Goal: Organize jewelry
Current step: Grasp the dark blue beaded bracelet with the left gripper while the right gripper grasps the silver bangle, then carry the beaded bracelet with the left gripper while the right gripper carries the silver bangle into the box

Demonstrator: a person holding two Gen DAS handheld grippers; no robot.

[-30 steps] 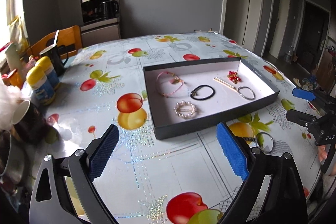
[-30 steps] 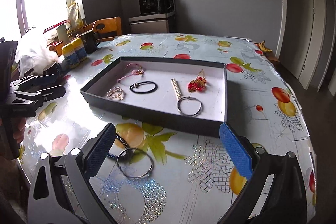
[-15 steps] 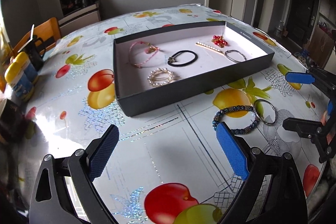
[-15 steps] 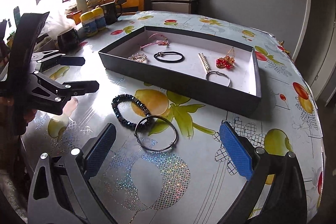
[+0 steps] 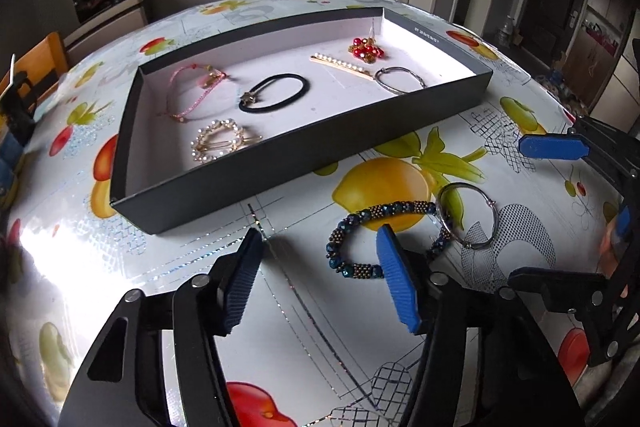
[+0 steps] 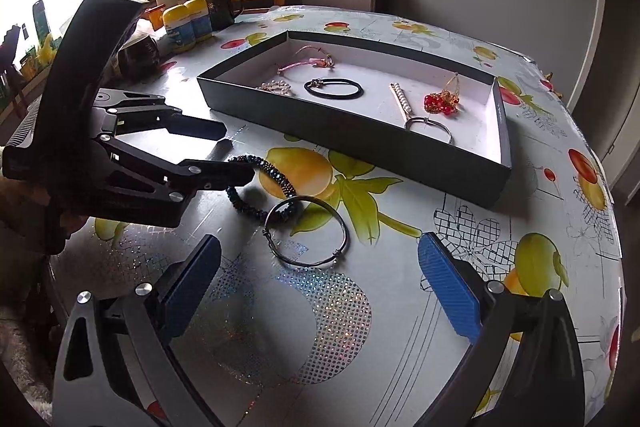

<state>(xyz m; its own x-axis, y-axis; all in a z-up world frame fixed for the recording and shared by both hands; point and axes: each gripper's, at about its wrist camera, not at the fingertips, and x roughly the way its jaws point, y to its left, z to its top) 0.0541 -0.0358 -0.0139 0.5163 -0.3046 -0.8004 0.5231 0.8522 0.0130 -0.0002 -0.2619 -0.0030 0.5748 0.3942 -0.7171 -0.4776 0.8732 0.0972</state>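
Blue-padded and black-framed, the left hand-held gripper [image 5: 320, 267] is hanging low over the fruit-printed oilcloth surface [image 5: 160, 259]; its jaws have just been closing and are standing partly apart. Its right pad is sitting in front of the near arc of the dark blue and bronze beaded bracelet [image 5: 360, 223], but I cannot tell whether anything is touching. That bracelet is lying on the surface in front of the shallow black cardboard tray [image 5: 280, 163], overlapping the thin silver wire bangle [image 5: 472, 219] beside it. The right hand-held gripper [image 6: 320, 283] is hovering with its jaws wide apart and nothing between them, the bangle lying just beyond. Inside the tray are resting a pink cord bracelet [image 5: 192, 87], a black hair tie [image 5: 276, 93], a round pearl clip [image 5: 218, 143], a pearl hairpin [image 5: 340, 63], a red beaded ornament [image 5: 366, 51] and a silver hoop [image 5: 400, 79].
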